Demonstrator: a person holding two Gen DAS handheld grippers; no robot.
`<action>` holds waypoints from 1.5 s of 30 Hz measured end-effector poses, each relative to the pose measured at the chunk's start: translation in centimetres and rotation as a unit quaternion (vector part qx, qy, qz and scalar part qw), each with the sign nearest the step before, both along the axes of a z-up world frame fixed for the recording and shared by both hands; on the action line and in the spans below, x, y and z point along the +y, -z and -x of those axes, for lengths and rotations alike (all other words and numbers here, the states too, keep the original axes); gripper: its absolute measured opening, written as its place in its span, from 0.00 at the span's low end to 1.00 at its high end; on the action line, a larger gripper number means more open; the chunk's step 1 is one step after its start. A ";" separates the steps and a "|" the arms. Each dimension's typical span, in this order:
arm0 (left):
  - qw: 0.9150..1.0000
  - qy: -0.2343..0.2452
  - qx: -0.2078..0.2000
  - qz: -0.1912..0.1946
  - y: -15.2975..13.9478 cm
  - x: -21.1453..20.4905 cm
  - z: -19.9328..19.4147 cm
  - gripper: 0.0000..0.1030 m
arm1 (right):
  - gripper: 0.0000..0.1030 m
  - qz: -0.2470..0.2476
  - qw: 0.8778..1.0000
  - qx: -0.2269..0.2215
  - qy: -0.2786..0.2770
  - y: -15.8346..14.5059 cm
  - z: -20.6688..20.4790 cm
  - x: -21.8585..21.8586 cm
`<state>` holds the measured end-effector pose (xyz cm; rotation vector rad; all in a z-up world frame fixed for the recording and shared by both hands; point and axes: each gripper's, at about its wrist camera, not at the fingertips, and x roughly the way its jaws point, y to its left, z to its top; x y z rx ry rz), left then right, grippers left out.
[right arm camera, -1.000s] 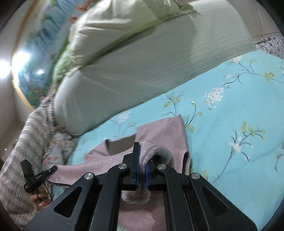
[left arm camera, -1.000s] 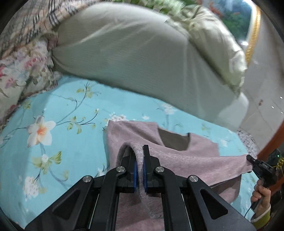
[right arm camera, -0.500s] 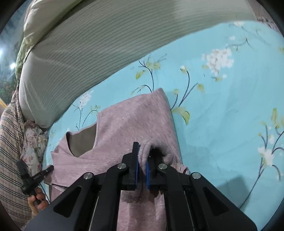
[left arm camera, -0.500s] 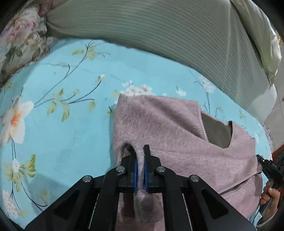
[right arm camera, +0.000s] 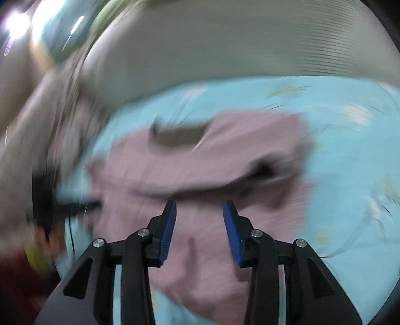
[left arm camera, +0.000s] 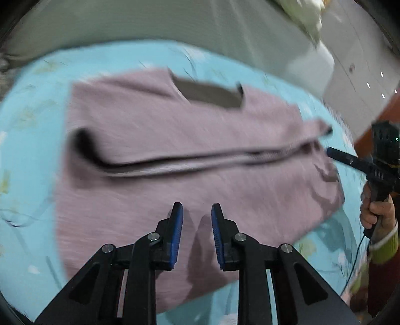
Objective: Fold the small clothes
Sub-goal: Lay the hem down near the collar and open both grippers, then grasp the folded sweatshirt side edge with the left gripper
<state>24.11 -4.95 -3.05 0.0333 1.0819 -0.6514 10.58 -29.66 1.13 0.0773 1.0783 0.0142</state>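
A small mauve fleece top (left arm camera: pixel 175 140) lies on the blue flowered bedsheet (left arm camera: pixel 32 130), folded over on itself, its neck opening (left arm camera: pixel 212 96) toward the pillow. My left gripper (left arm camera: pixel 196 212) hangs just above the near part of the top; its jaws are opening and nothing is between the blue pads. In the right wrist view the same top (right arm camera: pixel 200 162) is blurred. My right gripper (right arm camera: pixel 200 207) hovers over it with its jaws opening wider, no cloth between them. The right gripper also shows at the left view's right edge (left arm camera: pixel 350 160), held by a hand.
A large grey-green striped pillow (left arm camera: pixel 175 22) lies beyond the top. A white wall and wooden trim (left arm camera: pixel 370 82) stand at the right. Blue sheet (right arm camera: pixel 350 162) lies bare to the right of the top. A sleeve in red and yellow-green (left arm camera: pixel 382 250) is at the right edge.
Both grippers were shut on a pinch of the top's fabric; now both have let it go and stand open. The lifted cloth has dropped flat in a fold. Both hands moved down toward the bed.
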 end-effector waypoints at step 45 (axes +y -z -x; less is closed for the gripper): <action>0.960 -0.238 0.052 0.136 1.1 9.9 7.8 0.62 | 0.57 -0.089 0.970 -0.095 0.205 0.2 7.4 2.2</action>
